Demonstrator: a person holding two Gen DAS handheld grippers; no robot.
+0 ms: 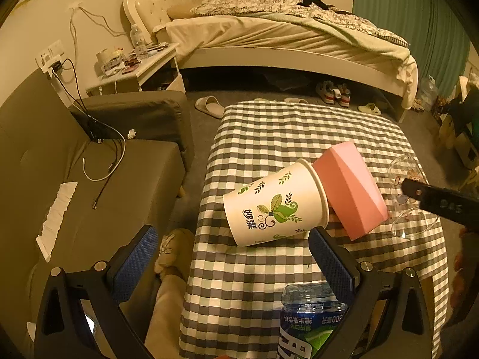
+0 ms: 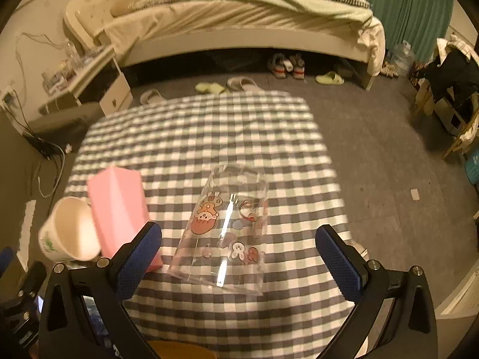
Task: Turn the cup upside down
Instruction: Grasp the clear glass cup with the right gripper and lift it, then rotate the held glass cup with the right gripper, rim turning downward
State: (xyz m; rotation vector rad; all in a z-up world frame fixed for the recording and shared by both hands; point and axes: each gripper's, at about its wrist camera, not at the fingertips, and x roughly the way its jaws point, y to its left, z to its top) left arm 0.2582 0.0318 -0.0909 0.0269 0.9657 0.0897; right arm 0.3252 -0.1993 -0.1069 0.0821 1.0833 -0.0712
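A white paper cup with green leaf print (image 1: 271, 205) lies on its side on the checked tablecloth (image 1: 269, 275), its rim against a pink box (image 1: 350, 191). My left gripper (image 1: 233, 257) is open just in front of the paper cup and touches nothing. A clear glass with cartoon stickers (image 2: 223, 229) lies on its side on the cloth, mouth toward me. My right gripper (image 2: 238, 258) is open with its jaws standing either side of the glass's mouth end. The glass also shows at the right of the left wrist view (image 1: 408, 200). The paper cup (image 2: 71, 232) shows its open mouth in the right wrist view.
A blue-labelled plastic bottle (image 1: 308, 323) stands close under my left gripper. The pink box (image 2: 118, 209) lies between the two cups. A grey sofa (image 1: 89, 179) with cables is left of the table. A bed (image 1: 284, 36), shoes and slippers are beyond.
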